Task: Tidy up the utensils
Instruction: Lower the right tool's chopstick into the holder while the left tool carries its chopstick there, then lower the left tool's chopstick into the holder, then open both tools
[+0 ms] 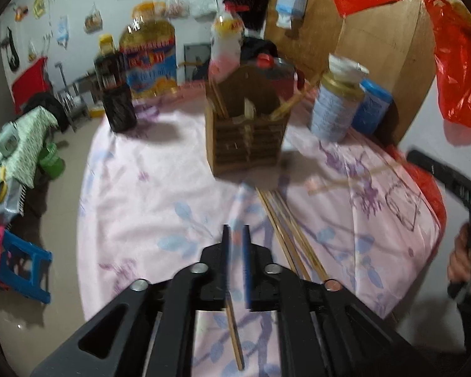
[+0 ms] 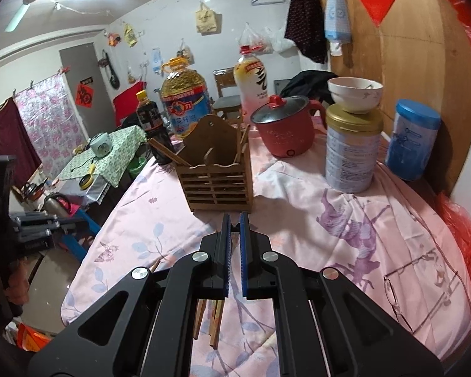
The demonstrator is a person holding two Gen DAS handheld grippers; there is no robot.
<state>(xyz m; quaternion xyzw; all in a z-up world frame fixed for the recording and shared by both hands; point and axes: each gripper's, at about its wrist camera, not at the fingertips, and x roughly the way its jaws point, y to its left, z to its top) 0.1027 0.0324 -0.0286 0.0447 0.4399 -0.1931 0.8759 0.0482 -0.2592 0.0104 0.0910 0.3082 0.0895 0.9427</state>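
Chopsticks (image 1: pixel 285 235) loose on desk (image 1: pixel 141 188), left tool (image 1: pixel 236 235) clamped on one, right tool (image 2: pixel 234 220) nearly together w/ nothing visibly held; stick could twist, miss holder (image 1: pixel 246 135).

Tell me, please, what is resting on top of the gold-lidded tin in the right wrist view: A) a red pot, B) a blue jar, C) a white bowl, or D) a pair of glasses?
C: a white bowl sits upright on the gold lid of the tin, while the red pot stands on the cloth to its left.

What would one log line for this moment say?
left gripper: shut on wooden chopstick | right gripper: nearly closed, hold unclear | slatted wooden utensil holder: ahead, upright | loose chopsticks: on pink cloth
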